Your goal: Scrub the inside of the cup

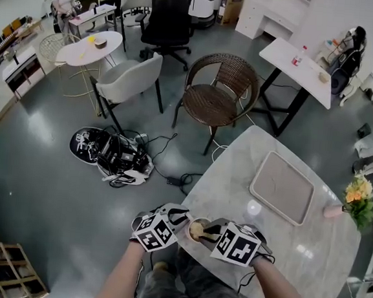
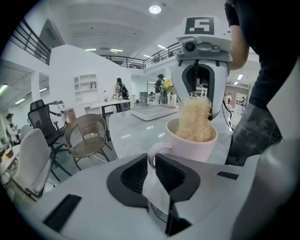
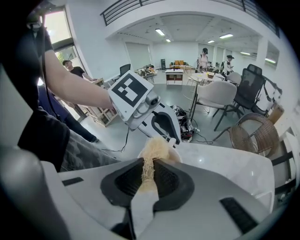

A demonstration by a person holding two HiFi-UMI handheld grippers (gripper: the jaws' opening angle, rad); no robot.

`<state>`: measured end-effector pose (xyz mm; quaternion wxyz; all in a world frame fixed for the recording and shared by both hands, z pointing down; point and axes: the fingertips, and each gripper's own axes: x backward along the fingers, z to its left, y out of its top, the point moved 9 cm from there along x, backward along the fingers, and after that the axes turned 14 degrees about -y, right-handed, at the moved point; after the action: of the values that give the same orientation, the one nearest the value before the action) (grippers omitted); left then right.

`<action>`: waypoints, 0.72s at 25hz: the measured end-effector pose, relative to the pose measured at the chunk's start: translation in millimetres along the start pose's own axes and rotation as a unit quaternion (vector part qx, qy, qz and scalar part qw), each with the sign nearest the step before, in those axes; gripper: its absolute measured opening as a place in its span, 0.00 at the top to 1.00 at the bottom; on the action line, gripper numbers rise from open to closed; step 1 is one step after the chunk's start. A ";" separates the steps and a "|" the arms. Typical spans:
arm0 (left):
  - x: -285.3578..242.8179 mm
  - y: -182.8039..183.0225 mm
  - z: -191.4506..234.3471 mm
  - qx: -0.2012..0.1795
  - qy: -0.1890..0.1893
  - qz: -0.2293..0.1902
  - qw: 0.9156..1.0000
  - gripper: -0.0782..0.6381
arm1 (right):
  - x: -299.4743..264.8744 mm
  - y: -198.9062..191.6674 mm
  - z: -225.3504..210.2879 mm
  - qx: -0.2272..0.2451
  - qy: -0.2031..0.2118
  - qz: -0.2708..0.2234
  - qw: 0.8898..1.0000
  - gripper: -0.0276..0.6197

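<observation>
A white cup point(image 1: 195, 223) stands at the near edge of the marble table point(image 1: 275, 250). My left gripper point(image 2: 151, 164) is shut on the cup's handle point(image 2: 153, 151), with the cup point(image 2: 194, 146) just beyond its jaws. A pale, fibrous scrubber point(image 2: 194, 118) sticks down into the cup, its top above the rim. My right gripper point(image 3: 149, 171) is shut on that scrubber point(image 3: 153, 149) and points steeply down over the cup's rim point(image 3: 176, 153). In the head view the left gripper point(image 1: 181, 219) and the right gripper point(image 1: 210, 234) meet at the cup.
A grey tray point(image 1: 282, 186) lies further back on the table, and a vase of flowers point(image 1: 358, 194) stands at its right edge. Past the table are a wicker chair point(image 1: 215, 97), a grey chair point(image 1: 129, 78) and a heap of cables point(image 1: 111, 155) on the floor.
</observation>
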<state>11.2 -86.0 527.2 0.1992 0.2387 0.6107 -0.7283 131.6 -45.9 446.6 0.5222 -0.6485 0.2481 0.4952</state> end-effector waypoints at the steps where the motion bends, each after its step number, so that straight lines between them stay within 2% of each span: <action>1: 0.4 -0.9 0.7 0.003 -0.006 0.001 1.000 0.81 | -0.5 -1.1 -1.8 -0.005 -0.004 0.001 1.000 0.86; 4: 6.9 -10.3 -1.5 0.035 -0.038 -0.007 0.999 0.78 | -1.9 -3.6 -4.5 -0.017 -0.012 0.003 1.000 0.86; 7: 18.1 -25.0 -11.1 0.071 -0.062 -0.007 0.996 0.58 | -2.3 -3.4 -3.6 -0.011 -0.019 0.004 1.000 0.86; 9: 23.9 -32.0 -20.7 0.080 -0.062 -0.006 0.995 0.54 | -2.4 -2.1 -3.2 0.003 -0.024 0.008 1.000 0.86; 14: 15.6 -27.2 -57.9 0.073 -0.013 -0.020 0.997 0.39 | -8.7 1.2 -1.1 0.070 -0.041 0.029 0.996 0.86; 18: -10.9 -9.7 -78.6 0.088 0.064 -0.034 0.993 0.32 | -21.1 2.1 2.7 0.118 -0.049 0.059 0.990 0.86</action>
<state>22.6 -7.0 530.3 0.1134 0.2808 0.5631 -0.7689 120.7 -48.2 464.8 0.5767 -0.5415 0.3166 0.5233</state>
